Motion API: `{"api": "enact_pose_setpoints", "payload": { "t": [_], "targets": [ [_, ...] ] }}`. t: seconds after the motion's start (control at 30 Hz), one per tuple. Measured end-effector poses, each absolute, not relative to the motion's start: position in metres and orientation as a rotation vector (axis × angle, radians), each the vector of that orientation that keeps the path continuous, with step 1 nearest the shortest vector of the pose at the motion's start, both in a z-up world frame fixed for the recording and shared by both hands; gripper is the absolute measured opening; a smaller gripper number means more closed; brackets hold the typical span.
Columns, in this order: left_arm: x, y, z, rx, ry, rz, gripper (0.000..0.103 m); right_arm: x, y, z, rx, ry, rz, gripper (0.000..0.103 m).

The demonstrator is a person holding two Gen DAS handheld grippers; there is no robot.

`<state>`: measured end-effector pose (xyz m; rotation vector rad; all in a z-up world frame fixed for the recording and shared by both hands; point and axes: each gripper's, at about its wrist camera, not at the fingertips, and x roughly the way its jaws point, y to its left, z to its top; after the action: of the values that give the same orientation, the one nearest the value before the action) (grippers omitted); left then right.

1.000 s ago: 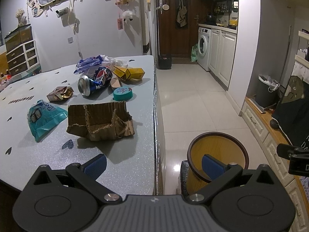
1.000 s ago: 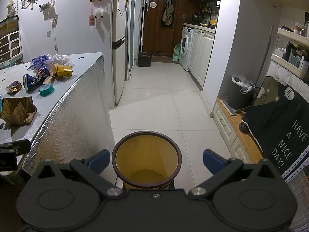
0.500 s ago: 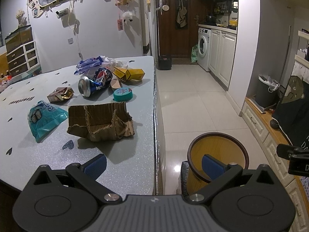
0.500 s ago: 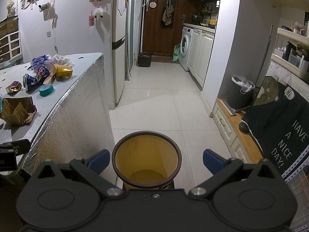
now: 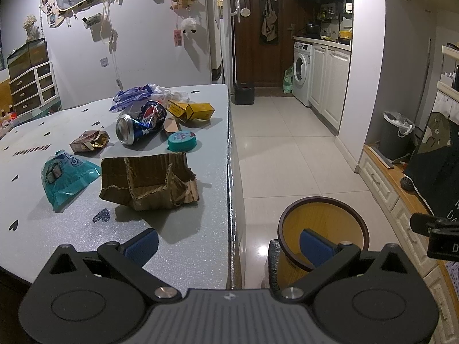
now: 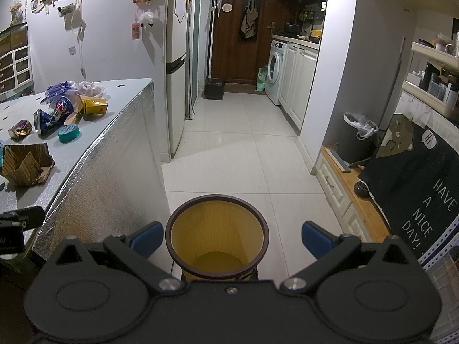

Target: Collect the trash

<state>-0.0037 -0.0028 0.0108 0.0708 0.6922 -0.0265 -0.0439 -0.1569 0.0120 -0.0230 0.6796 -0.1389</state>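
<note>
Dim kitchen, a grey speckled table at nine o'clock: bag, wrapper, cardboard, can, lid and box lie uncollected. Left gripper hovers released and empty at the table's edge; right gripper, also released, frames the bin on the tiled floor. Likely risks: crumpled cardboard slipping a shallow pinch, or the can rolling off the edge at three o'clock.
</note>
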Motion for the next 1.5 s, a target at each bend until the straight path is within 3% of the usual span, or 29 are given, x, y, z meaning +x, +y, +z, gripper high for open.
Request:
{"api": "enact_pose_setpoints", "payload": {
  "t": [1.13, 1.5],
  "targets": [
    [-0.007, -0.005, 0.010, 0.076, 0.676, -0.039, 0.103, -0.046, -0.158, 0.009, -0.019, 0.674, -0.142, 0.103],
    [-0.002, 0.023, 0.017, 0.026, 0.581, 0.040, 0.103, -0.038, -0.161, 0.011, 0.030, 0.536, -0.011, 0.103]
  ]
}}
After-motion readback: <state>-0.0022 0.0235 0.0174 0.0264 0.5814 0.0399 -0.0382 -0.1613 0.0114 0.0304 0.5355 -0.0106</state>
